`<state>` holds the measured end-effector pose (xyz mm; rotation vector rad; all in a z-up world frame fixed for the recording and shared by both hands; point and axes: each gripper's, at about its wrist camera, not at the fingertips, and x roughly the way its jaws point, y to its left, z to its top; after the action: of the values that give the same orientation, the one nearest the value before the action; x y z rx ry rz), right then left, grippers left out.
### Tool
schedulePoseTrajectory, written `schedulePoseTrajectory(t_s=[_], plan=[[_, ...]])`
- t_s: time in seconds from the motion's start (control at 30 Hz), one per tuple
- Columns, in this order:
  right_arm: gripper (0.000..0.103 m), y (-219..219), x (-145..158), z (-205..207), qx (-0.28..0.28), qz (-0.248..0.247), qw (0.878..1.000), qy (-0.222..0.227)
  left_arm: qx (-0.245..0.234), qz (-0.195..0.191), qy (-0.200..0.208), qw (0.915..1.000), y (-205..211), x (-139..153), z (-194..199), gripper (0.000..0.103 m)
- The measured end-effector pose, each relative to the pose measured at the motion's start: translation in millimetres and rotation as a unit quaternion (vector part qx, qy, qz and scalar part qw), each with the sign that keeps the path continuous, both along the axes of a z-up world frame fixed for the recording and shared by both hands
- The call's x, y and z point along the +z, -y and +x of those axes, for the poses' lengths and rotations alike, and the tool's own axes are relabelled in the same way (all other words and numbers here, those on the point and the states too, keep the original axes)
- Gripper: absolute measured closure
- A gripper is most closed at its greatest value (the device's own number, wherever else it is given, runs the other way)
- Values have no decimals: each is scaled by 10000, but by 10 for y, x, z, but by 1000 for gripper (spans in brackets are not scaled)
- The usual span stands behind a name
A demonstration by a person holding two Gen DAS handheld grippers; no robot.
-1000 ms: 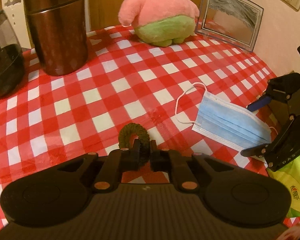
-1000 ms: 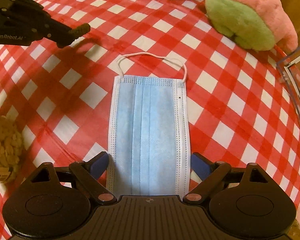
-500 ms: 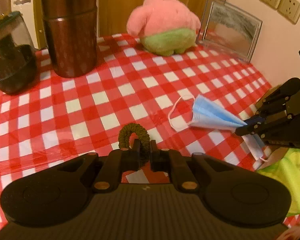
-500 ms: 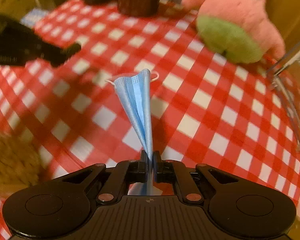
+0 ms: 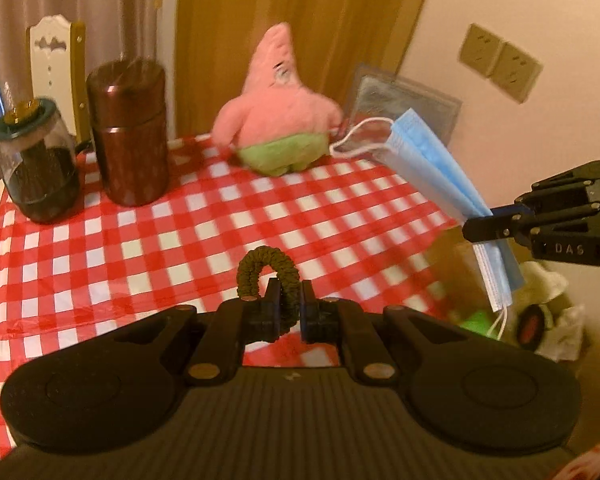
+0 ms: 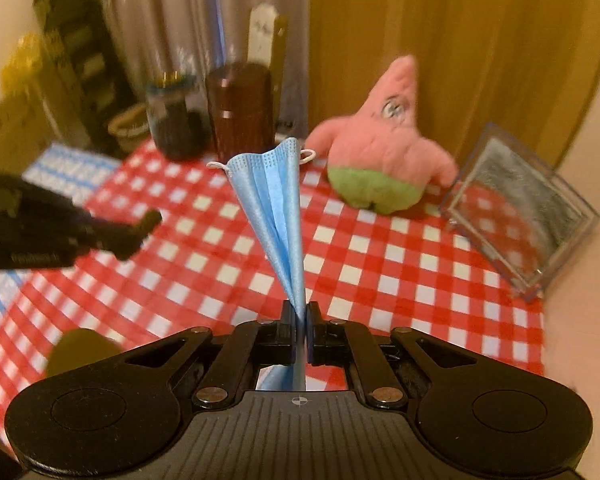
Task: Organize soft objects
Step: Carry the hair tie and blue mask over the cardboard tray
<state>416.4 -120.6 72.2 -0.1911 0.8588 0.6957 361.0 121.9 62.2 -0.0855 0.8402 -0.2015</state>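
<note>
**Both soft items lifted off the table**

While the left gripper [image 5: 289, 312] held the dark green hair tie [image 5: 265, 276] between its closed jaws, the right gripper [image 6: 300, 322] was pinched shut on the blue face mask [image 6: 273, 196]. A second earlier the mask lay flat on the red-and-white checked tablecloth [image 5: 219, 220] and the right jaws stood wide open on both sides of it; half a second ago they had already closed on it. Now the mask was fully in the air, folded into a fan shape in front of the jaws, with its white ear loops hanging free. In the left wrist view one end of the mask drooped below the right gripper, beyond the table edge.

The hair tie stayed in the same grip all this time, and its loop stood up above the left fingers.

The pink starfish plush toy [image 5: 277, 120] sat untouched at the far side of the table, beside the clear plastic box [image 6: 516, 208], and near the brown canister [image 5: 129, 136] and the glass jar [image 5: 35, 160].

I judge that two soft things were ready to be carried to one place, perhaps the clear box, and the plush remained to be handled
</note>
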Motion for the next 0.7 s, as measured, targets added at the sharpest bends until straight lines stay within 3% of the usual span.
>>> schedulePoseTrajectory(t_s=[0.17,0.37,0.7], plan=[[98,378,265,-390,-332,215,9992,16,-120,-51,184,9997,348,272,-317,96],[98,919,345,-847,-681,309,9972,-44,-356,-163,288,9988,841,458,-693,96],[98,1853,259,-1436,-1329,231,9908,-59,-967,-430,185,9942,1761,344,-1076,96]])
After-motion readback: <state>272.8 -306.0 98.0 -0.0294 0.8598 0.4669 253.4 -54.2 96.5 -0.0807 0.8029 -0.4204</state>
